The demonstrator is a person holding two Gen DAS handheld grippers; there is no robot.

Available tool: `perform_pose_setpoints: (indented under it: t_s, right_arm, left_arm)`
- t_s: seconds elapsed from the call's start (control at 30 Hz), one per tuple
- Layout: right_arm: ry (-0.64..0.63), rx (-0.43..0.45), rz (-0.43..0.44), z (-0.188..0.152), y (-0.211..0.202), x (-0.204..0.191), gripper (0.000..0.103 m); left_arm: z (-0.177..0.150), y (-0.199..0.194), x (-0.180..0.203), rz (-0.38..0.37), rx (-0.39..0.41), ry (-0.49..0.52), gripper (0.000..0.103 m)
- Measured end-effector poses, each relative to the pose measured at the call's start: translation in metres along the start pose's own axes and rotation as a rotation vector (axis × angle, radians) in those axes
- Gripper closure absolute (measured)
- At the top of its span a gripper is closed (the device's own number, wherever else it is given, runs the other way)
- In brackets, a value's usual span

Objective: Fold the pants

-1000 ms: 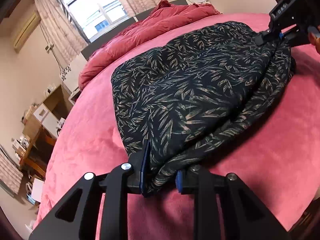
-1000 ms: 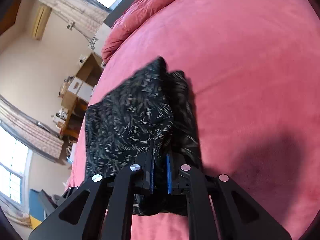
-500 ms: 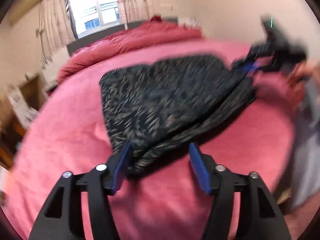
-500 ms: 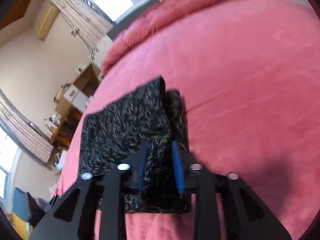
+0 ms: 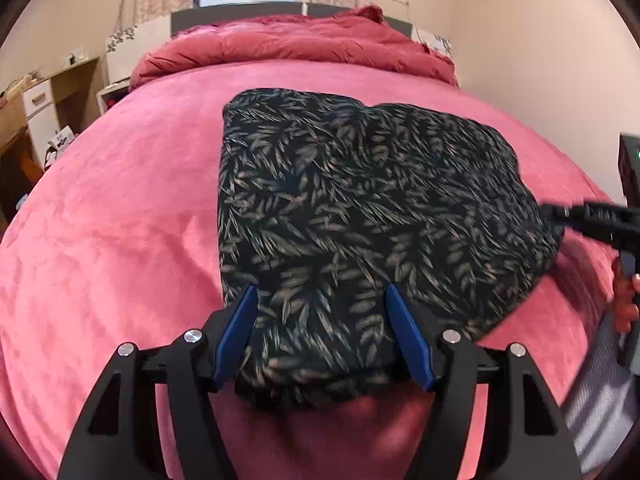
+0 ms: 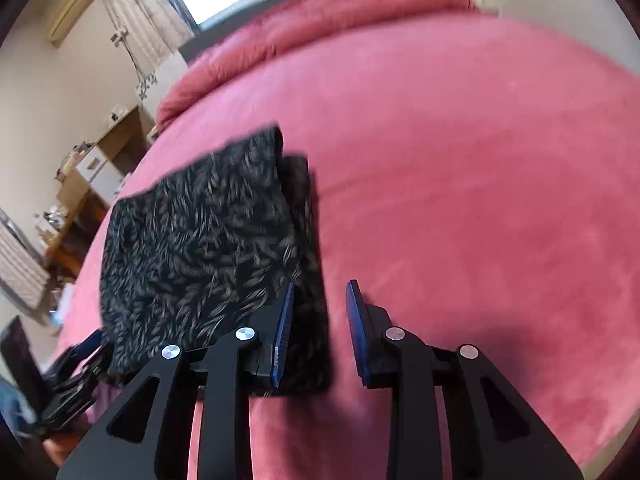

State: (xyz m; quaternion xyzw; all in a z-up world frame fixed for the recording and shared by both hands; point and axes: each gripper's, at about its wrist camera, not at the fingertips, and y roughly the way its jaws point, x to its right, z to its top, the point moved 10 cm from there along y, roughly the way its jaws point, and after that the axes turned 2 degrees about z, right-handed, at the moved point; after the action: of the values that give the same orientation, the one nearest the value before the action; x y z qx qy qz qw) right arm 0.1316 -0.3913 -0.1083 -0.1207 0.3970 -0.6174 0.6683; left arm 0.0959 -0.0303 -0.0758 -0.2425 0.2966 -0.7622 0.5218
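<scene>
The pants (image 5: 344,208) are black with a tan leaf print and lie folded in a flat stack on the pink bed (image 5: 112,216). My left gripper (image 5: 322,332) is open, its blue pads either side of the stack's near edge, holding nothing. My right gripper (image 6: 318,332) is open and empty above the near right corner of the pants (image 6: 200,240). The right gripper also shows at the right edge of the left wrist view (image 5: 592,220). The left gripper shows at the lower left of the right wrist view (image 6: 86,348).
A red duvet (image 5: 296,48) is bunched at the head of the bed under a window. A wooden desk with drawers (image 5: 36,108) stands left of the bed. A beige wall (image 5: 540,52) runs along the right side.
Both grippers have opened and let go of the pants. The pants now lie flat on the bed. Both grippers have drawn back a little toward the near edge.
</scene>
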Motion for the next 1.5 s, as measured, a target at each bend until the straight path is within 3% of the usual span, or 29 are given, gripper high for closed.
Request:
perform_pose_setpoints:
  t_s: [0.1,0.17,0.27,0.33,0.43,0.6,0.7,0.77,0.87,1.03,1.17,1.27,1.33,1.5]
  right_arm:
    - [-0.041,0.12,0.055,0.024,-0.024,-0.017,0.077]
    - [-0.106,0.157,0.096,0.037,-0.033,-0.035,0.077]
    - [-0.227,0.084,0.095,0.053,-0.013,-0.068,0.077]
    - [-0.237,0.028,0.109,0.056,0.005,-0.076,0.077]
    - [-0.294,-0.007,0.11,0.065,0.024,-0.09,0.077]
    - [-0.349,-0.034,0.058,0.07,0.056,-0.093,0.077]
    - [-0.331,-0.057,0.026,0.068,0.085,-0.085,0.078]
    - [-0.33,-0.013,0.025,0.07,0.097,-0.081,0.078]
    - [-0.317,0.005,0.011,0.074,0.101,-0.078,0.078]
    - [-0.303,0.012,0.023,0.074,0.103,-0.077,0.078]
    - [-0.333,0.06,0.047,0.07,0.087,-0.08,0.078]
    - [-0.375,0.097,0.037,0.067,0.072,-0.084,0.07]
    - [-0.391,0.115,0.013,0.064,0.064,-0.085,0.055]
    - [-0.357,0.105,-0.017,0.059,0.056,-0.073,0.054]
  left_arm:
    - [0.017,-0.014,-0.003,-0.019,0.011,0.007,0.035]
    - [0.041,-0.019,-0.003,-0.037,0.028,0.012,0.029]
    - [0.085,-0.007,-0.002,-0.045,0.015,0.019,0.028]
    - [0.108,0.01,0.002,-0.049,-0.012,0.019,0.028]
    - [0.127,0.043,0.008,0.011,-0.059,0.055,0.03]
    - [0.127,0.088,0.007,0.109,-0.112,0.123,0.037]
    - [0.132,0.11,-0.011,0.101,-0.097,0.009,0.025]
    - [0.132,0.123,-0.021,0.059,-0.086,-0.091,0.023]
    - [0.133,0.131,-0.019,0.102,-0.061,-0.051,0.021]
    - [0.131,0.129,-0.02,0.08,-0.061,-0.063,0.02]
    - [0.127,0.119,-0.019,0.117,-0.057,-0.039,0.02]
    - [0.123,0.106,-0.022,0.127,-0.043,-0.068,0.015]
    - [0.118,0.099,-0.024,0.131,-0.035,-0.077,0.014]
    - [0.107,0.085,-0.021,0.148,-0.039,-0.072,0.008]
